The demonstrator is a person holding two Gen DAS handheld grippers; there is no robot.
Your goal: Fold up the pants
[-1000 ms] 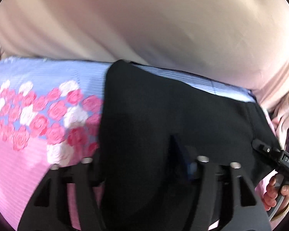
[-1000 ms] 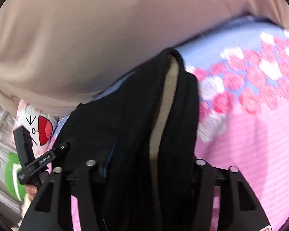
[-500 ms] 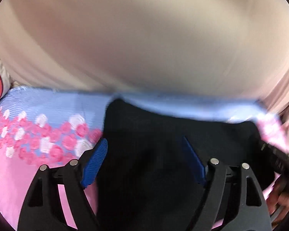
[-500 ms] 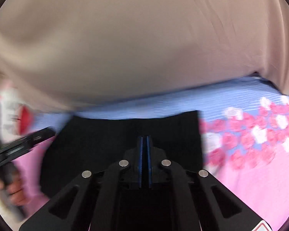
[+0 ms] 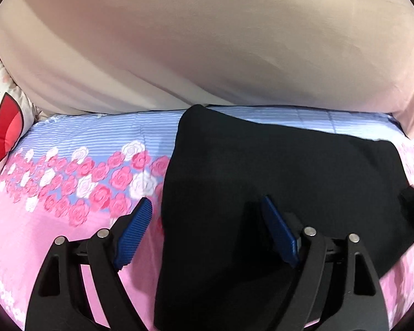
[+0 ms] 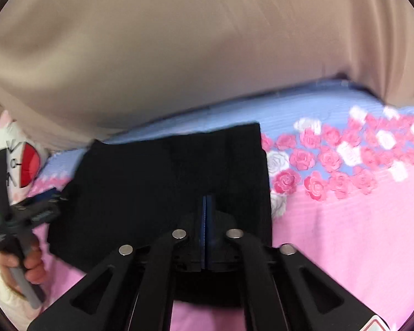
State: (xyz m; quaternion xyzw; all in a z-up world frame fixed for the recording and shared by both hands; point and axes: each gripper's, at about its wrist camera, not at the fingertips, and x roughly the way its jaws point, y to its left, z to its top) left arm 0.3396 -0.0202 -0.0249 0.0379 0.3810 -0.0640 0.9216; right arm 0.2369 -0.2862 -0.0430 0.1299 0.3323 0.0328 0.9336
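The left gripper reaches in from the near edge, its 2 black fingers spread wide, each faced with a ribbed blue pad. The left finger stands over the sheet, just beside the left edge of the black pants; the right finger stands over the dark cloth. No cloth is pinched between them. The pants lie folded in a broad dark slab on the bed, whose sheet is pink near the camera, banded with pink and white roses, and striped blue farther off. Beyond it rises a smooth beige fabric surface. At the far left sits a white cushion with a red shape. At the right edge a blurred black object touches the pants.
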